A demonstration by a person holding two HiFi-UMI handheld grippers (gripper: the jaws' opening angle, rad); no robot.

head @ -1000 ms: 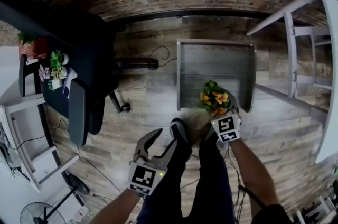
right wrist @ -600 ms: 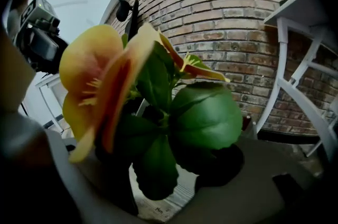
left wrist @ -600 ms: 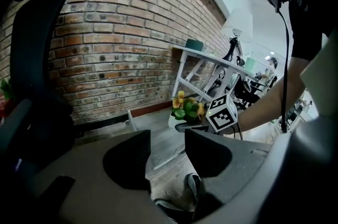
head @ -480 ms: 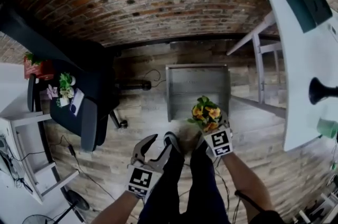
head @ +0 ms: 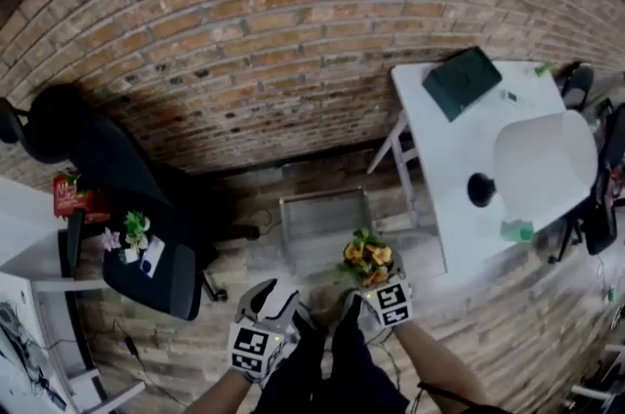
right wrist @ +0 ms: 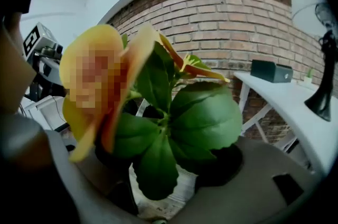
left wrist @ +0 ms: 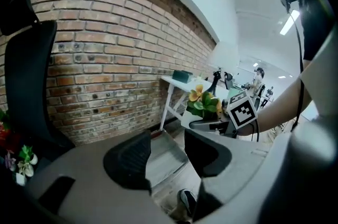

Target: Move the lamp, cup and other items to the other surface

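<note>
My right gripper [head: 367, 278] is shut on a small white pot [right wrist: 178, 186] holding a plant with yellow-orange flowers [head: 366, 254], carried above the wooden floor. To its left my left gripper [head: 273, 297] hangs open with nothing between its jaws. A white table [head: 459, 134] stands at the right against the brick wall. It bears a lamp with a black base [head: 480, 189] and a white shade [head: 543, 164], a green cup [head: 518, 230] and a dark green box [head: 461, 81]. The left gripper view shows the carried plant [left wrist: 205, 103] to the right of the open jaws.
A low grey table [head: 323, 215] stands on the floor just beyond the plant. A black office chair [head: 146, 258] at the left has small potted plants [head: 133, 234] on its seat. White furniture [head: 29, 236] with a red item [head: 66, 196] fills the far left.
Both grippers have risen, the right one still carrying the plant. The view has lifted, so the low grey table looks smaller and the white table with lamp, cup and box has come into view.
</note>
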